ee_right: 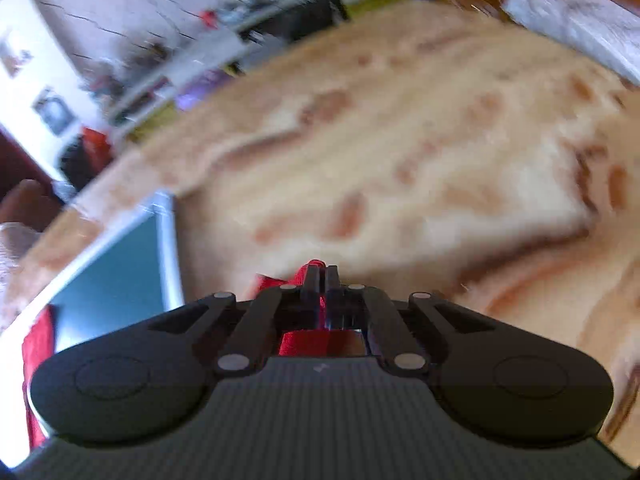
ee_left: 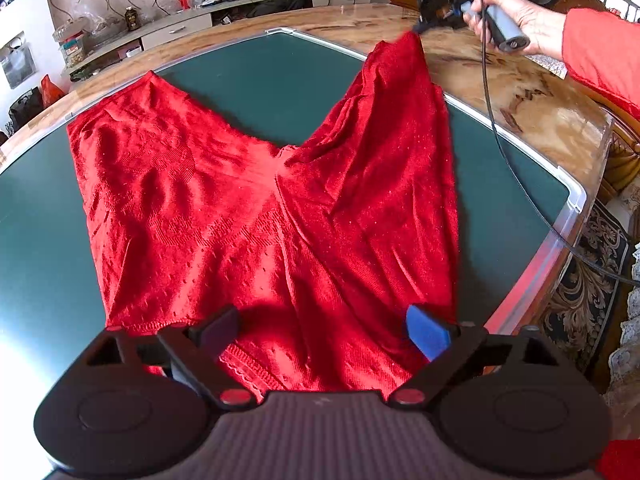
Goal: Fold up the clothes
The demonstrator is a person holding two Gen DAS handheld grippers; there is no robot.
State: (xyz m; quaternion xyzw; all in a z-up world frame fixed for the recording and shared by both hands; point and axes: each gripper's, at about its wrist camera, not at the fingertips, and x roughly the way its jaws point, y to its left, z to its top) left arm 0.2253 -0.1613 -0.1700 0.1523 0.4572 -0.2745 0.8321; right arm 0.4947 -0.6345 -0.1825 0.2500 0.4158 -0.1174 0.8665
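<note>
Right tongs clamped on one leg end of red trousers, lifting it off green mat on bench; left tongs spread wide above waistband, gripping nothing.

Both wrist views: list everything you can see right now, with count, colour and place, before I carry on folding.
pants: one, red, spread on the mat, one leg end lifted
mat: one, dark green, pale-edged, on the table
table: one, marbled tan, under the mat
cabinet: one, pale, cluttered, along the far wall
cable: one, black, trailing from the right tongs
left tongs: black, open over the waistband
right tongs: black, shut on the leg end
right hand: one, red sleeve, gripping the handle
</note>
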